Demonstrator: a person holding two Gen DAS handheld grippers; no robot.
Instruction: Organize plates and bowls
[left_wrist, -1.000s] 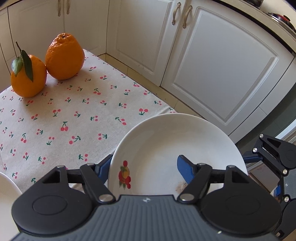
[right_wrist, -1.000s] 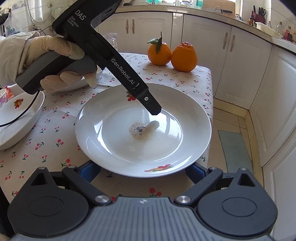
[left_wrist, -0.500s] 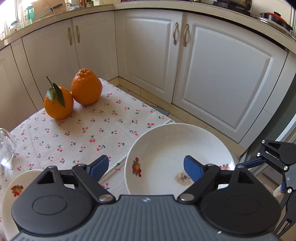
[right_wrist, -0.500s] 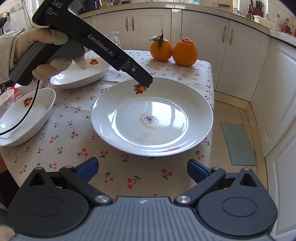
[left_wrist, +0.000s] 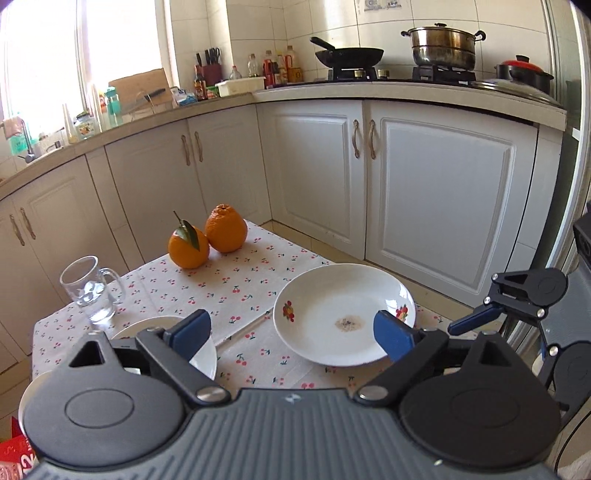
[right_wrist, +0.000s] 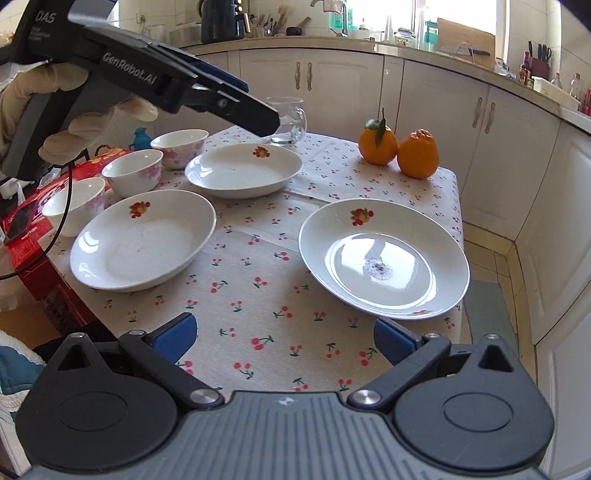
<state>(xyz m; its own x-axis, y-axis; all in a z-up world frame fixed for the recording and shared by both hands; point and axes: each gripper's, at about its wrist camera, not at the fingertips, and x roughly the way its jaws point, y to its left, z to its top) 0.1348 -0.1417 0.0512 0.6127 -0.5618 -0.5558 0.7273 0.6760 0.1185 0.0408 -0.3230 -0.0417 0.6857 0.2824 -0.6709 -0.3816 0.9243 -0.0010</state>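
Left wrist view: left gripper (left_wrist: 291, 334), ribbed blue pads, jaws opening wide with nothing between them. Beyond, a glossy white round plate (left_wrist: 345, 314) with a gritty smear lies on the cherry-print cloth (left_wrist: 236, 280), near its right edge. Two dimpled oranges (left_wrist: 207, 242); a clear glass mug (left_wrist: 90, 291).

Right wrist view: right gripper (right_wrist: 282, 338) jaws spread wide, empty. Two more shallow plates (right_wrist: 142, 245) and three small flowered bowls (right_wrist: 133, 171) sit left.

White cabinets (left_wrist: 436, 199) wrap the corner under a sunlit window (left_wrist: 44, 55); tiled walls (left_wrist: 258, 26), tiled floor (right_wrist: 491, 258).
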